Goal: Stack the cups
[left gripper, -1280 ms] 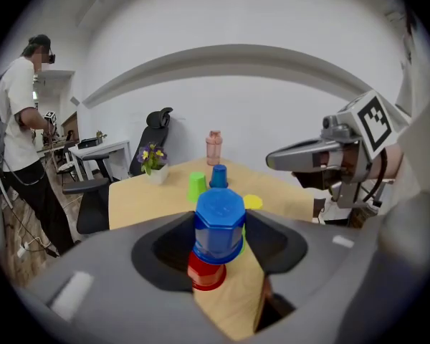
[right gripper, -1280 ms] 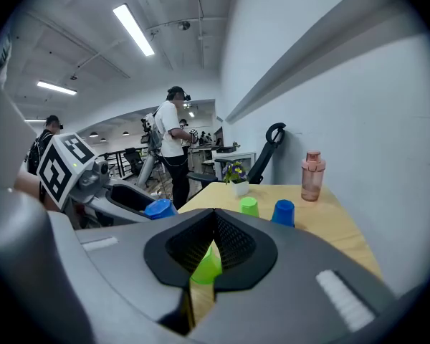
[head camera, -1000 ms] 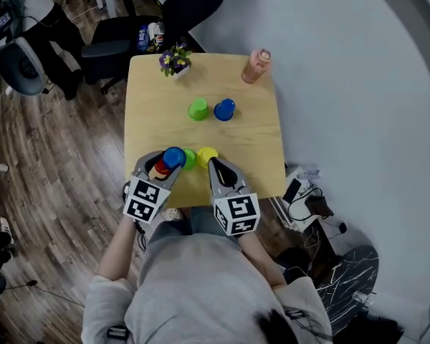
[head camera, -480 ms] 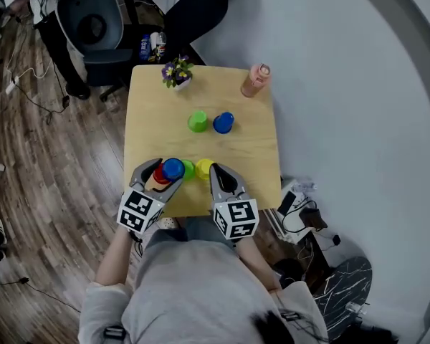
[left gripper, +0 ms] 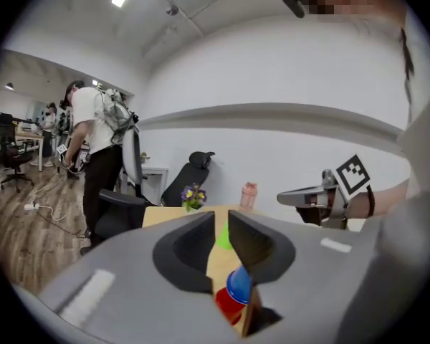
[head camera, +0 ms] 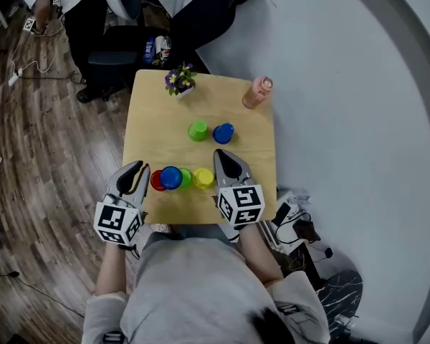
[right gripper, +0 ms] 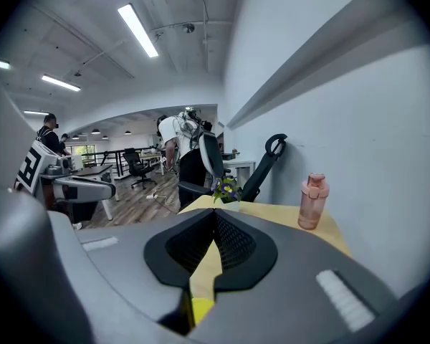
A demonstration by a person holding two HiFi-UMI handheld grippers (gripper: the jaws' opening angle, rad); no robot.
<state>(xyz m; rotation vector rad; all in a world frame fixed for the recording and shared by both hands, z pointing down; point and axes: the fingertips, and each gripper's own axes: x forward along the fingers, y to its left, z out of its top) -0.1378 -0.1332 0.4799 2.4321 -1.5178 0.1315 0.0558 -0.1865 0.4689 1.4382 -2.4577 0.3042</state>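
While the left gripper (head camera: 135,169) is hanging just left of the front row with its jaws closing on nothing, the stack is looking partly built. The near blue cup (head camera: 171,177) is sitting on the red cup (head camera: 155,181), seemingly nested over it, though I can't tell how squarely. The right gripper (head camera: 225,155) is sitting shut and empty just beside the yellow cup (head camera: 203,178). Four cups are lying loose on the table (head camera: 147,113): the near green cup (head camera: 185,179) and the yellow one in the row by the front edge, and the far green cup (head camera: 198,130) and far blue cup (head camera: 223,132) side by side mid-table. Next move, I'm guessing, is opening the jaws wide, squaring them on one loose cup's wall, then lifting and lowering it centred on the red-blue stack without knocking its neighbours. The cups are looking small, light and glossy, so probably prone to slipping or tipping.
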